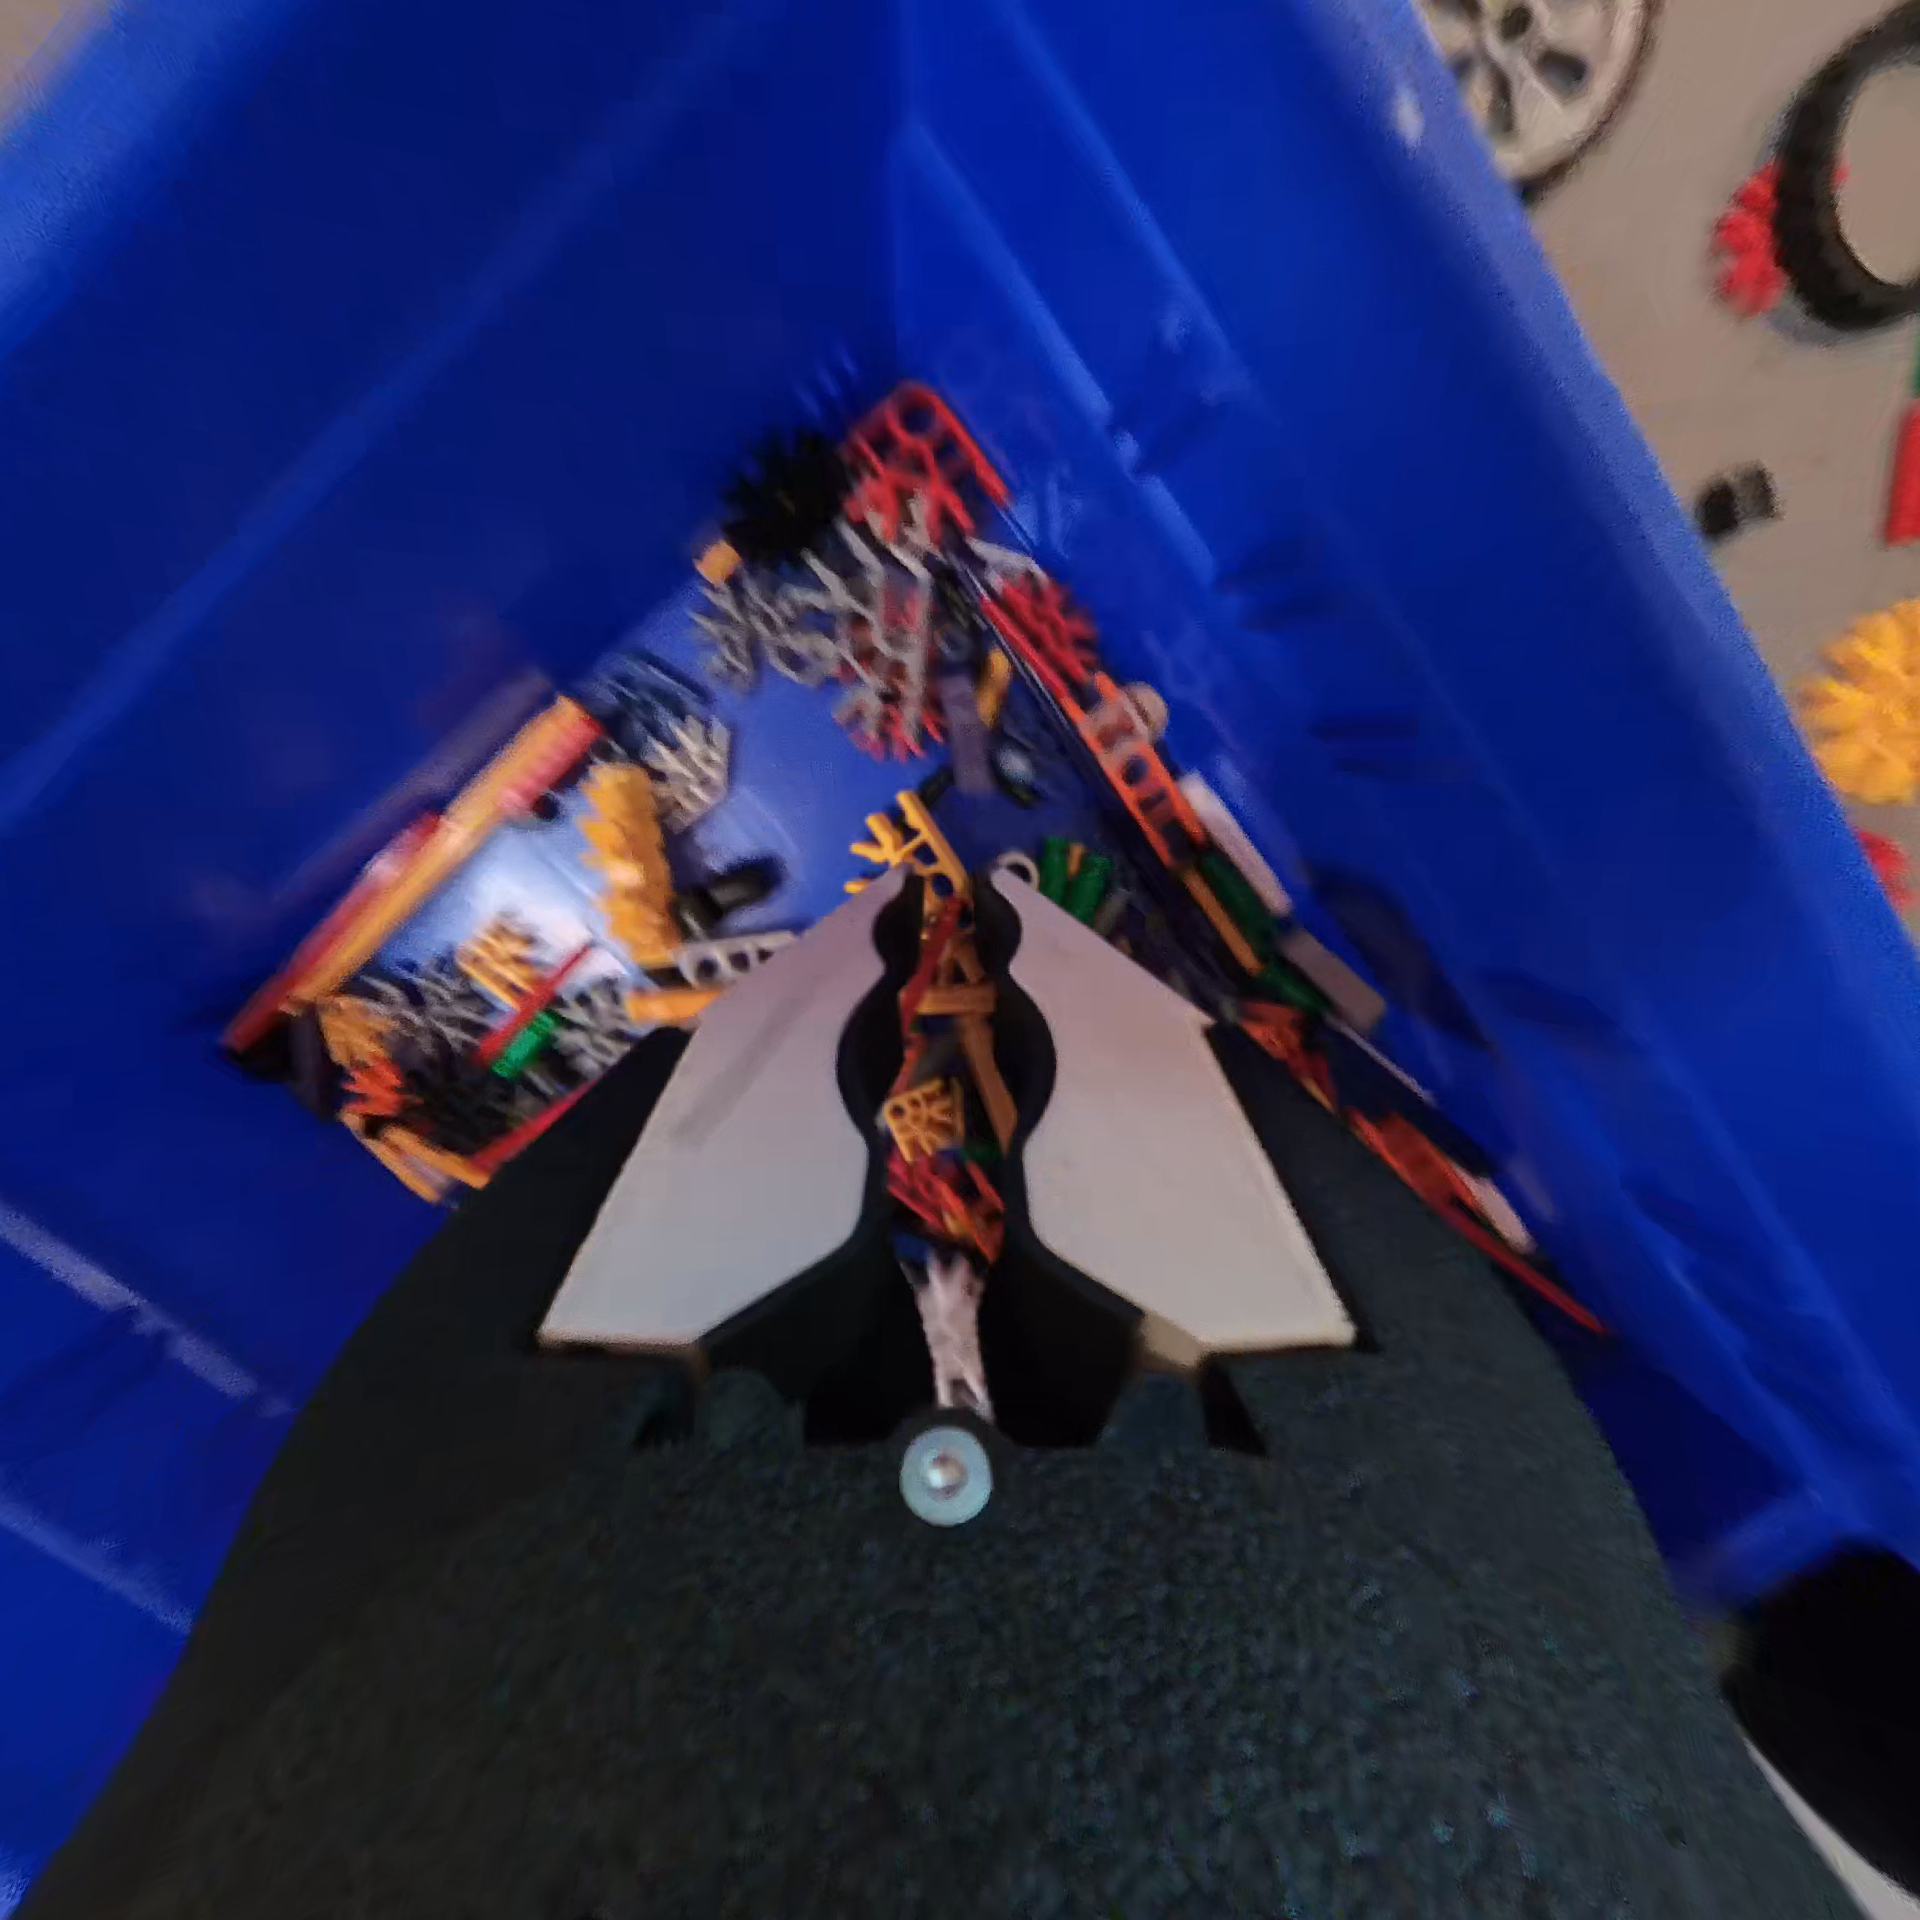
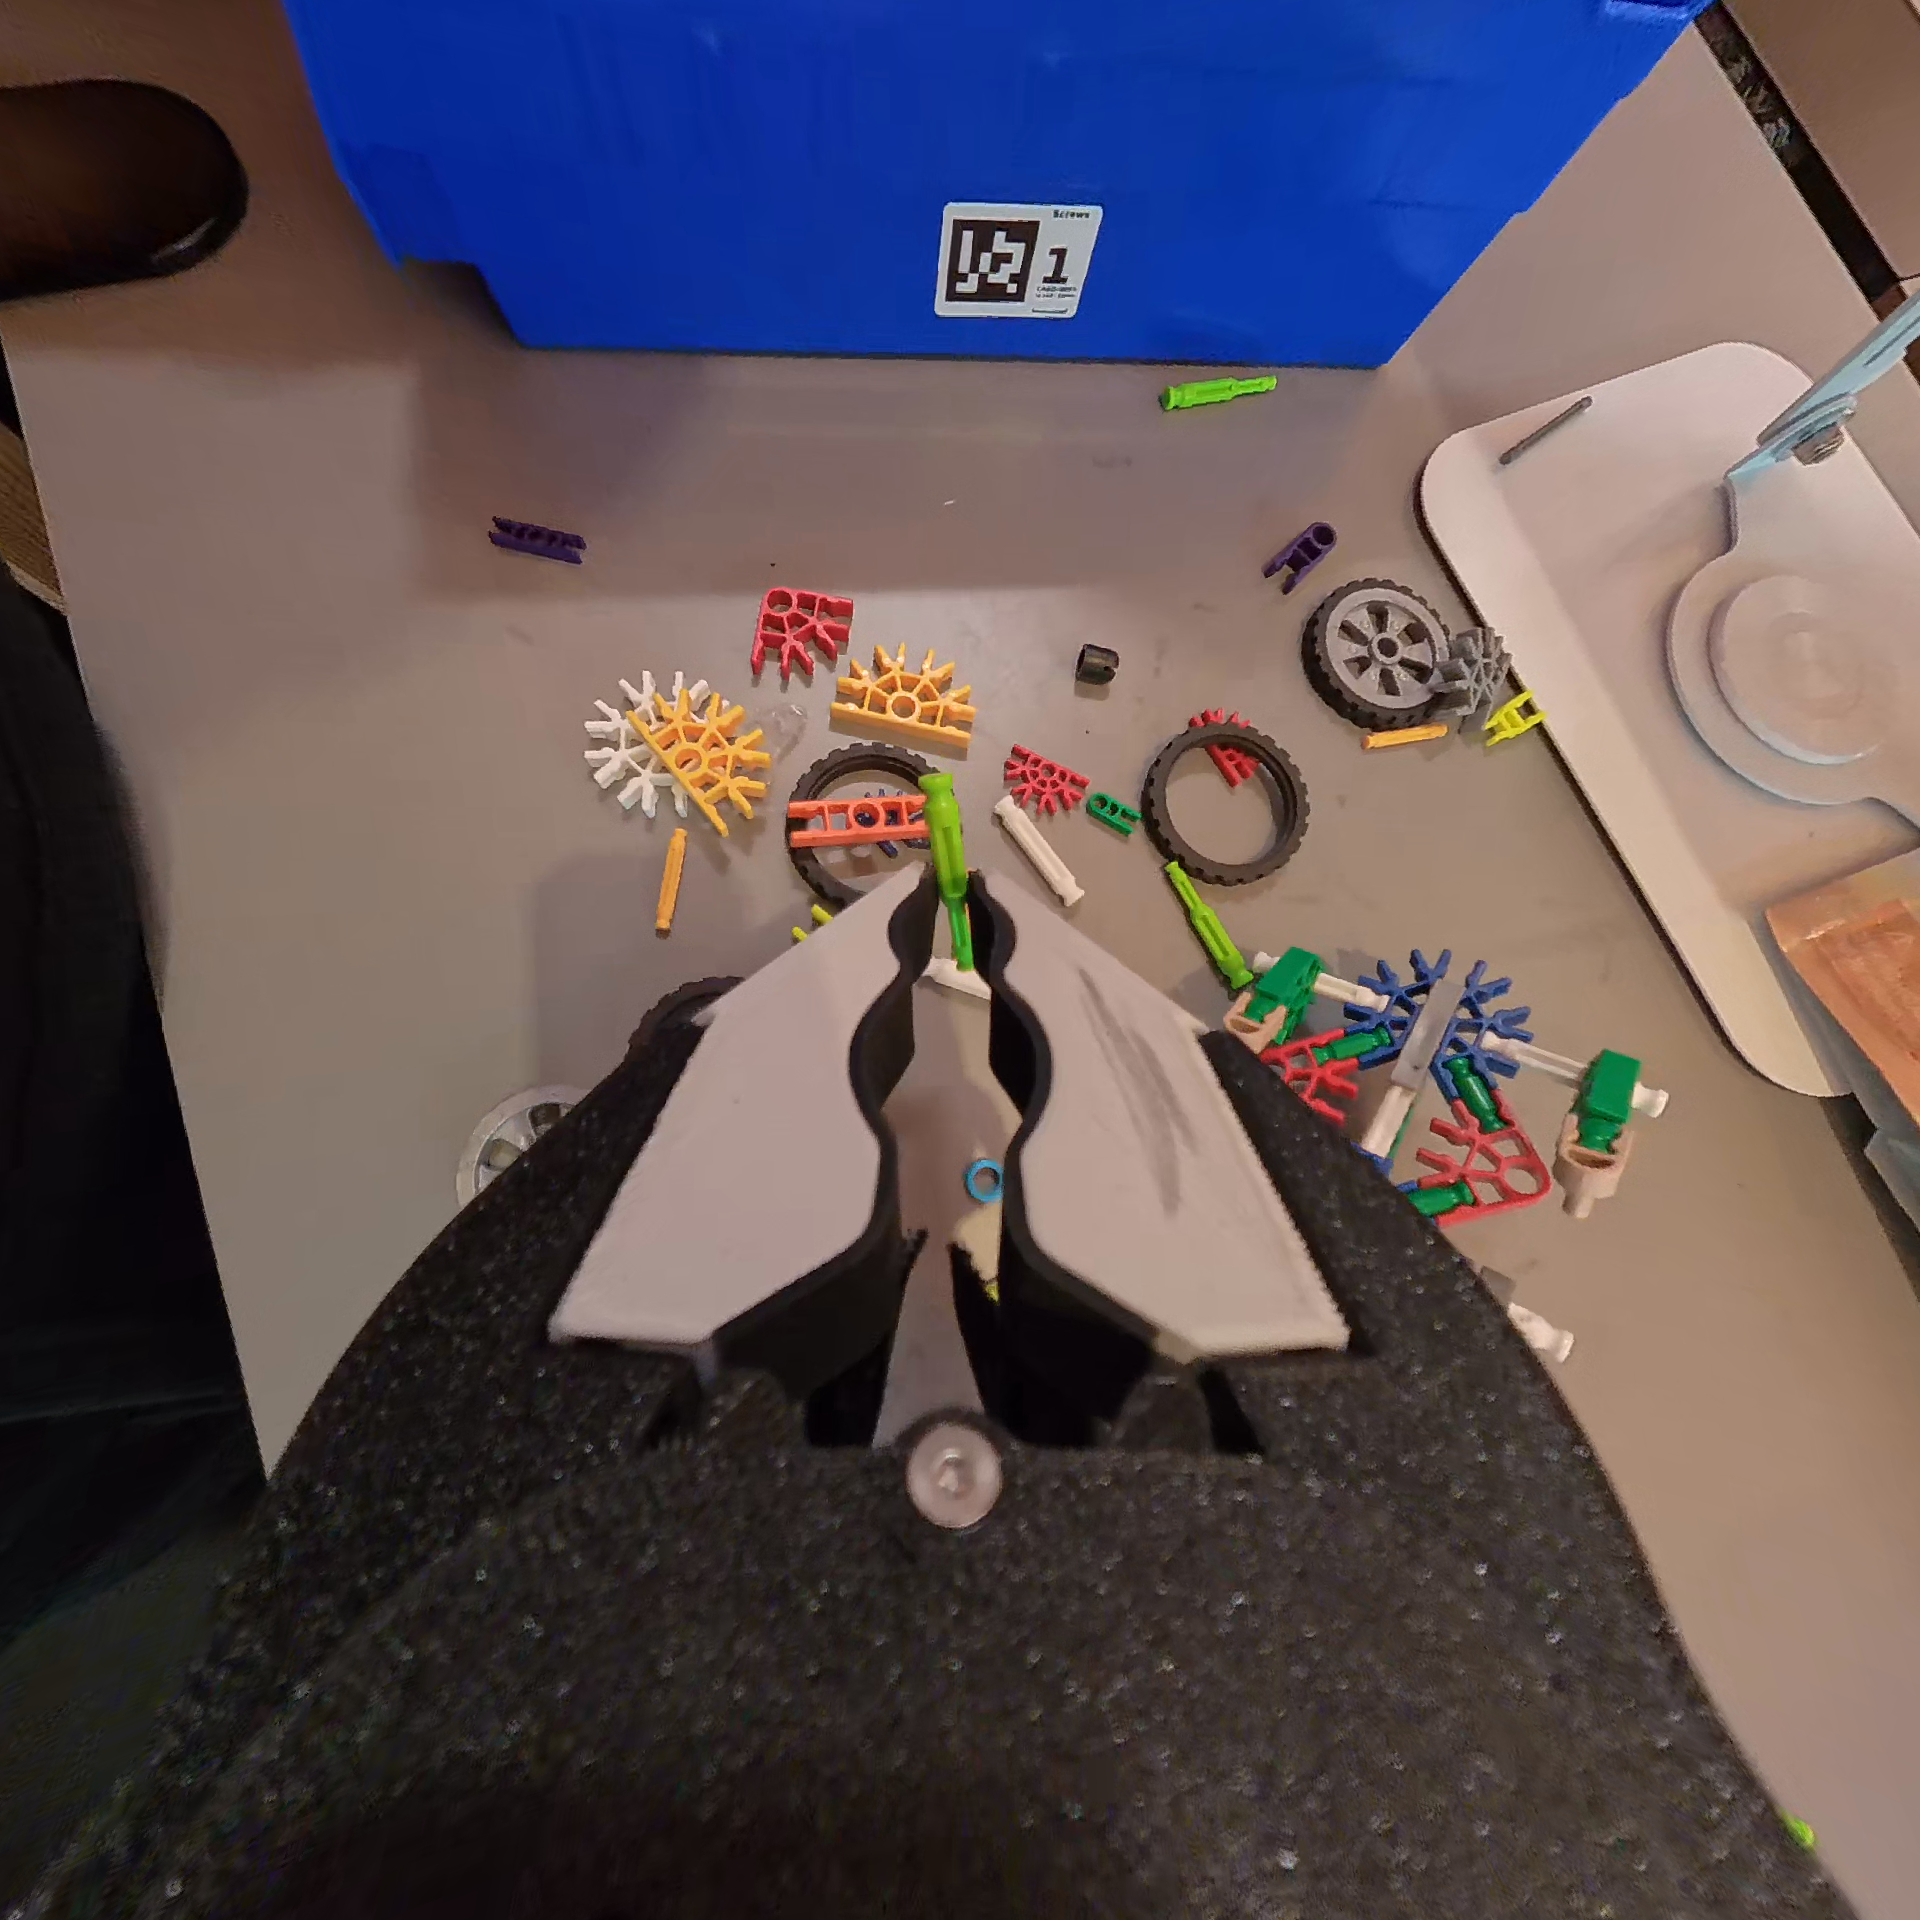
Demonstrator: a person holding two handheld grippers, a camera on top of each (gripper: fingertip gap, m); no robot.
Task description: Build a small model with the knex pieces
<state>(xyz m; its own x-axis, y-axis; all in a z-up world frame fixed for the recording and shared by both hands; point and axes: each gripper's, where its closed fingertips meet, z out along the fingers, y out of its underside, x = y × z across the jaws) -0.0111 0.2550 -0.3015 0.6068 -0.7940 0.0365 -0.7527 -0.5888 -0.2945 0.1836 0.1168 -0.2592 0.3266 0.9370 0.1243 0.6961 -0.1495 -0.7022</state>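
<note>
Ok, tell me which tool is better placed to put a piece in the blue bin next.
Probably the right tool: it is shut on a green rod, with the blue bin straight ahead. The left tool points into the bin, but blur hides whether it holds anything.

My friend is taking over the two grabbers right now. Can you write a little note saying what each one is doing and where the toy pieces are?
Left gripper: inside the blue bin, above a heap of building pieces; fingers nearly together, nothing clearly held; the view is blurred.
Right gripper: over the grey table, shut on a green rod.
On the table: two black tyres, a grey wheel, a yellow connector, a joined-up cluster and more loose pieces.
Done: many pieces are in the bin. Left: the table scatter.
</note>
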